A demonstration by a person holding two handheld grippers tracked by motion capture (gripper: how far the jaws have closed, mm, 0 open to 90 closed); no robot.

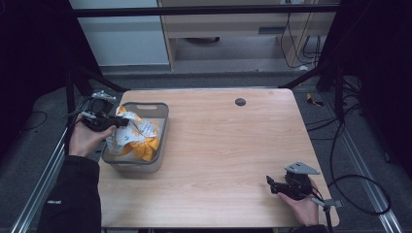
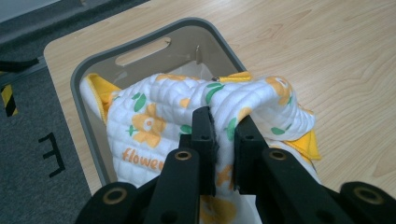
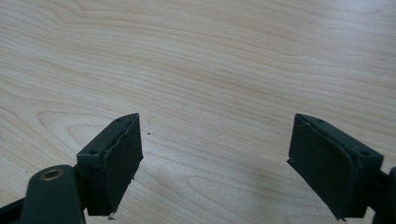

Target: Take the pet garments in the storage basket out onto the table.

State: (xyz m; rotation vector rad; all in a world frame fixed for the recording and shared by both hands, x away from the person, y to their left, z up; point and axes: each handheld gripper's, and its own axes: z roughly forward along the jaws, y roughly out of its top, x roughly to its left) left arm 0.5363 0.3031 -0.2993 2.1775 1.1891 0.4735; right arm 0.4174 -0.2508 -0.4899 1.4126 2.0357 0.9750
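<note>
The wooden counter (image 1: 218, 145) lies broad and bare beneath both pairs of jaws, with a small dark round spot (image 1: 240, 102) near its far edge, well apart from either of them.

The grey bin (image 1: 160, 126) stands at the counter's left side, directly under the left gripper (image 1: 120, 122). Its handle slot (image 2: 142, 51) shows in the far wall, beyond the jaw tips in the left gripper view.

A quilted white cloth (image 2: 159, 107) with yellow flowers, green leaves and yellow trim fills the bin and bunches up above its rim. A fold of it runs between the left gripper's jaws, which are nearly together and pinch that fold. The word "flower" is printed on the cloth just left of the jaws.

The right gripper (image 1: 274, 183) hangs low at the counter's near right corner, well apart from bin and cloth, held in the person's right hand (image 1: 303, 208). In the right gripper view its jaws stand wide apart, with nothing between them but bare wood grain.

The left hand (image 1: 85, 138) grips its tool just outside the bin's left wall.
</note>
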